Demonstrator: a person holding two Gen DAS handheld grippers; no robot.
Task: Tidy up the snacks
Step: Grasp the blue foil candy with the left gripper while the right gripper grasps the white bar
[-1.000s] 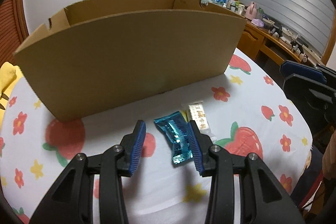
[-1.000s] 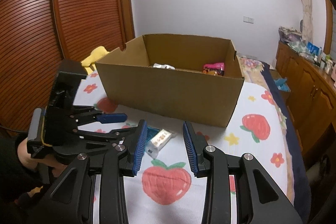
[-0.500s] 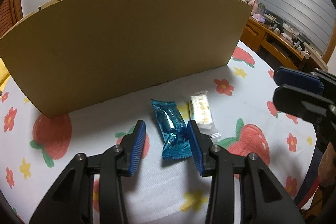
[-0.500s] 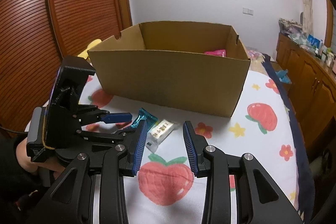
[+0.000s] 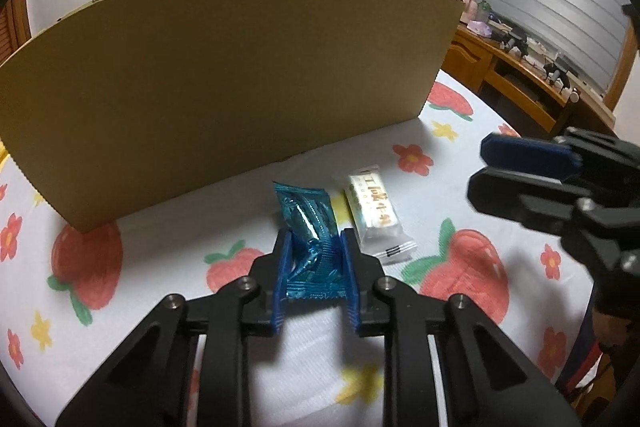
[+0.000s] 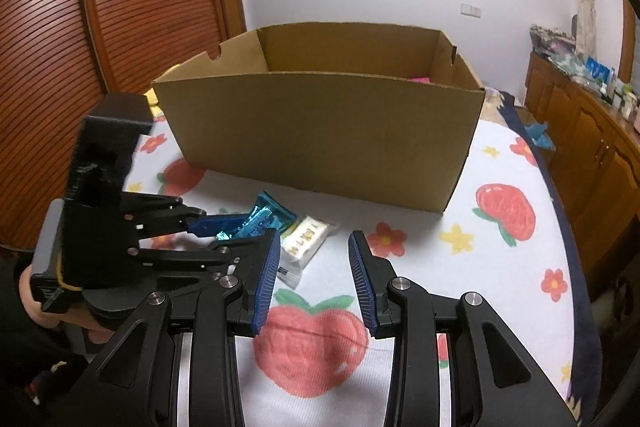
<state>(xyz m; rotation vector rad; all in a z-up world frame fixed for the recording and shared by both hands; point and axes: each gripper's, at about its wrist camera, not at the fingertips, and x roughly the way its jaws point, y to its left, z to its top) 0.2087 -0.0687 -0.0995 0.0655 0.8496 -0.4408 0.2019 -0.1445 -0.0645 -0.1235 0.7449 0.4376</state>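
A blue foil snack packet lies on the strawberry cloth in front of the cardboard box. My left gripper is closing on its near end; the pads press the crumpled foil between them. Just to the right of it lies a white wrapped snack. In the right wrist view my right gripper hovers open above the cloth with nothing between its fingers, the white snack lying just past its left fingertip. The left gripper and the blue packet show there at the left.
The box is open on top, with a pink packet inside at the far right. A wooden sideboard with clutter runs along the right of the table. A slatted wooden door stands at the left.
The left gripper's jaws have closed in from wide apart onto the blue packet. The right gripper has sunk a little toward the cloth.
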